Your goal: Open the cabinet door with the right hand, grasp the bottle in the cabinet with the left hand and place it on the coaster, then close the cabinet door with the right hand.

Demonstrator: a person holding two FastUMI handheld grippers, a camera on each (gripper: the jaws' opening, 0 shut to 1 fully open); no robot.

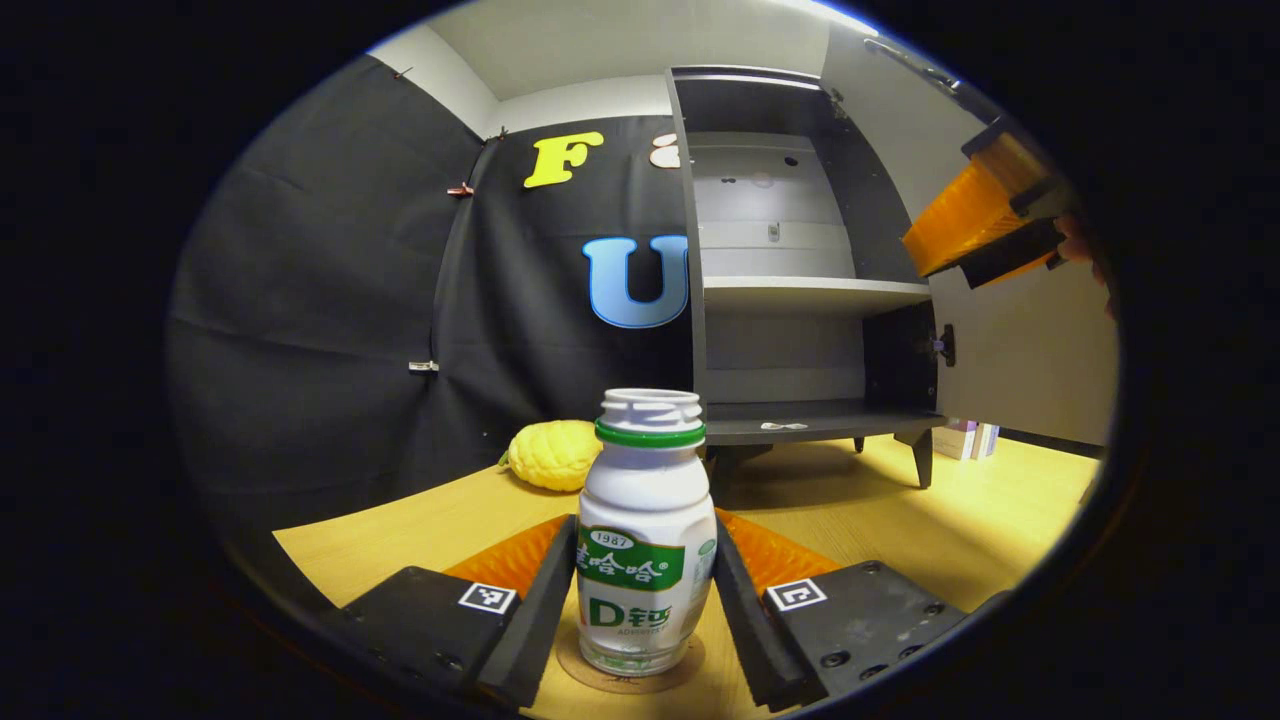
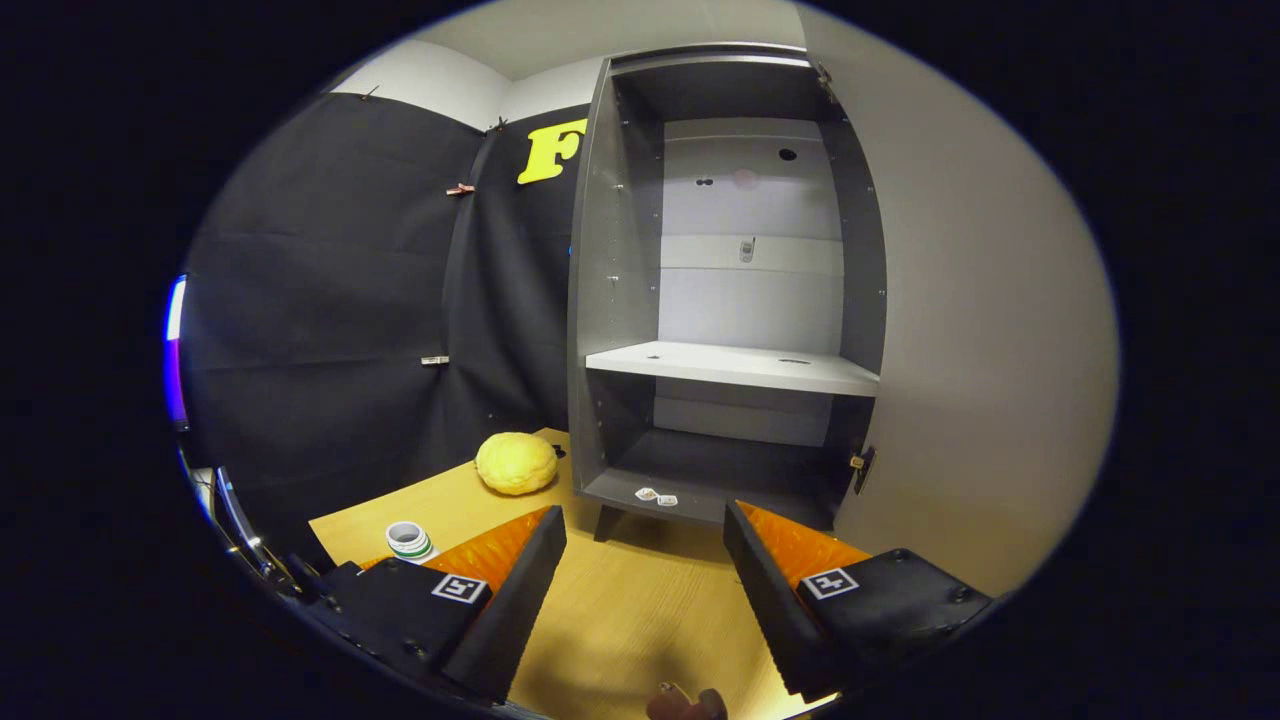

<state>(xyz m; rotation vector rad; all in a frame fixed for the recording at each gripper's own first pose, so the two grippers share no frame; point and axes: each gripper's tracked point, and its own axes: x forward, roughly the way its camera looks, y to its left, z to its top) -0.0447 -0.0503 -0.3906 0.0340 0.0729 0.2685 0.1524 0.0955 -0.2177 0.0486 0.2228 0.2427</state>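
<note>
In the left gripper view, the bottle (image 1: 646, 535) is standing upright on the coaster (image 1: 630, 672), which is lying on the table (image 1: 960, 520). The left gripper (image 1: 640, 610) is straddling the bottle, with one finger lying close along each side; whether both fingers are pressing on it cannot be told. Behind the bottle, a yellow fruit (image 1: 553, 454) is resting on the table just beside the cabinet (image 1: 790, 290), whose door (image 1: 1010, 330) is standing wide open. The right gripper (image 1: 985, 215) is showing at the upper right, in front of the door, with part of a hand (image 1: 1085, 250) behind it. In the right gripper view, the right gripper (image 2: 640, 590) is facing the open cabinet (image 2: 730, 300) with its jaws spread wide and nothing between them. The door (image 2: 980, 330) is lying along the right side, the fruit (image 2: 516, 463) is sitting left of the cabinet, and the bottle (image 2: 408, 540) is showing near the left finger.
</note>
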